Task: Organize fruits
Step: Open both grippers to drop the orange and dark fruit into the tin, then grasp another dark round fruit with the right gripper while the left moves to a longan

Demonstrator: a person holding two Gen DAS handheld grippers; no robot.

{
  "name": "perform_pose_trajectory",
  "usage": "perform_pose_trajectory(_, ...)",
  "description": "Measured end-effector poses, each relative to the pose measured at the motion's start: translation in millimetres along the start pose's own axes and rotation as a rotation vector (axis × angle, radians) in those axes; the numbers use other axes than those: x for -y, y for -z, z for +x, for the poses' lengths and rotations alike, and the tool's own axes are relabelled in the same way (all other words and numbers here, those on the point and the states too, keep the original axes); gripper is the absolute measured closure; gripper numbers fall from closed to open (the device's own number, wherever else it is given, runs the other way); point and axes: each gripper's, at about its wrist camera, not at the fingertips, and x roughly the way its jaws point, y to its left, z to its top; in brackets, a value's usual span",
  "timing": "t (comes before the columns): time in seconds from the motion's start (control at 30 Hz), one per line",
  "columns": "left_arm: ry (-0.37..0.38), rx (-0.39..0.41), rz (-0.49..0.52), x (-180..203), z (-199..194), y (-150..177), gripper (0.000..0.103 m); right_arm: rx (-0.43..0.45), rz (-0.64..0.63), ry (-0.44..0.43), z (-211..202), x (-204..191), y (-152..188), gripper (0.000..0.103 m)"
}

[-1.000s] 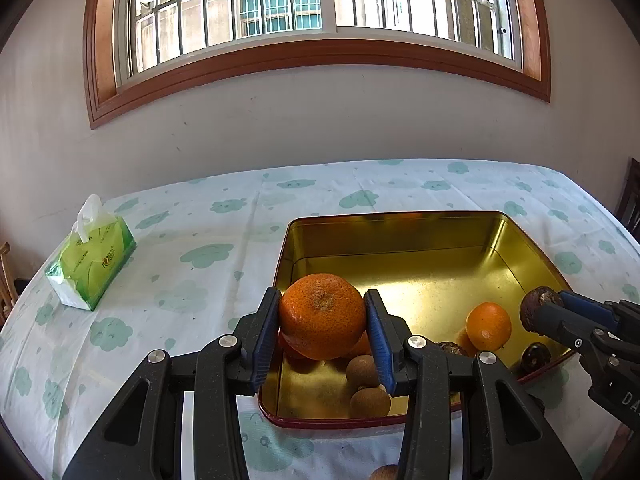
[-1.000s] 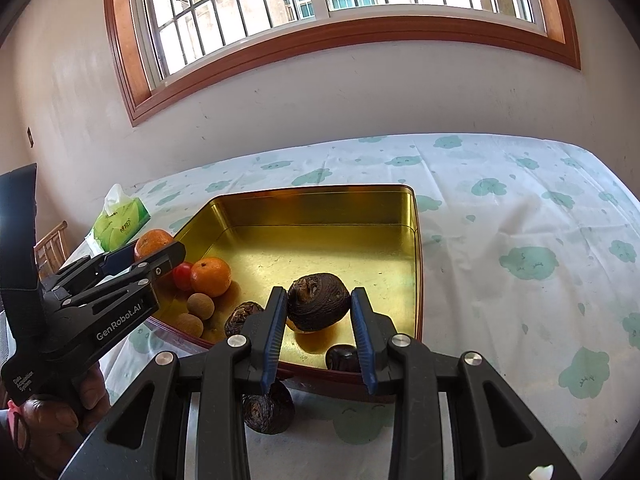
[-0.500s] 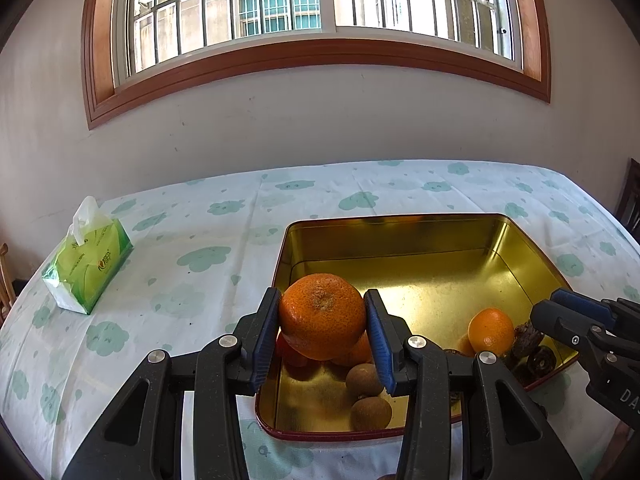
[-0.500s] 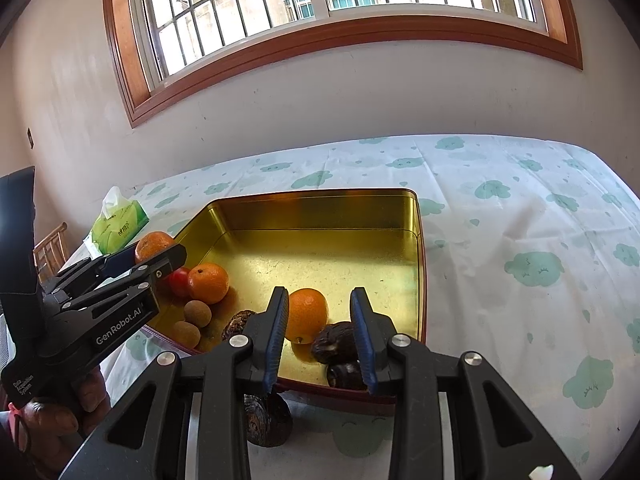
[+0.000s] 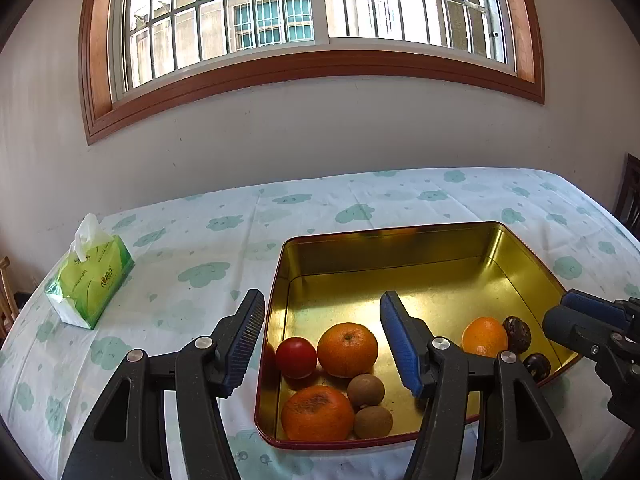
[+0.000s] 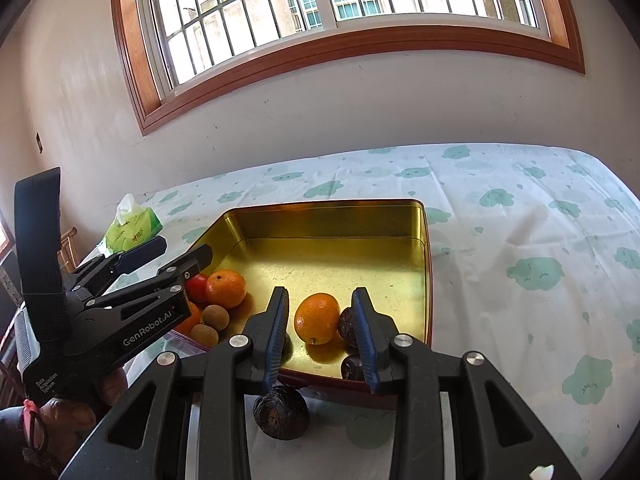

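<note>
Both grippers hang over the near edge of the gold tin tray [image 5: 400, 240]. Left gripper [image 5: 322, 338] has its jaws wide apart and holds nothing; directly between and below its fingers lie a large orange [image 5: 347, 349], a red tomato [image 5: 296, 357], a second, rougher orange [image 5: 317, 413] and two small brown round fruits [image 5: 365, 390], all inside the tray at its near left corner. Right gripper [image 6: 322, 332] is also open with nothing gripped; between its blue ribbed pads sits a smooth small orange [image 6: 317, 318], with a dark wrinkled fruit [image 6: 347, 326] touching it at the right pad. Another dark wrinkled fruit [image 6: 281, 412] lies outside the tray on the tablecloth [image 6: 520, 240], just below the left finger of this gripper. Inside, the tray is shiny metal, with a red outer rim and rounded corners. On the cloth, pale with green cloud prints, a green tissue pack [image 5: 90, 272] stands well apart at the left.
</note>
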Motion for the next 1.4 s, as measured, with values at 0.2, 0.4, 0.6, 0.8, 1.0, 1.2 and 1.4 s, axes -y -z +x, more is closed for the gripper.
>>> perform_pose_trajectory(0.2,0.000,0.002,-0.014,-2,-3,1,0.041,0.010,-0.014,-0.030,-18,-7,6,0.072)
perform_pose_trajectory(0.4,-0.002,0.007,-0.020,-7,-12,2,0.041,-0.020,-0.028,-0.045,-33,-13,25,0.072)
perform_pose_trajectory(0.6,-0.002,0.013,-0.021,-11,-25,5,0.036,-0.072,-0.031,-0.052,-35,-18,47,0.072)
perform_pose_trajectory(0.8,-0.012,0.009,-0.019,-22,-43,17,0.031,-0.085,-0.027,-0.039,-36,-20,57,0.072)
perform_pose_trajectory(1.0,-0.003,-0.045,-0.057,-42,-54,43,0.030,-0.120,-0.004,-0.029,-25,-15,61,0.071)
perform_pose_trajectory(1.2,0.025,-0.104,-0.115,-61,-63,65,0.030,-0.143,0.003,-0.017,-15,-16,57,0.066)
perform_pose_trajectory(1.4,0.068,-0.117,-0.103,-62,-72,73,0.029,-0.174,0.003,0.013,-2,-24,55,0.056)
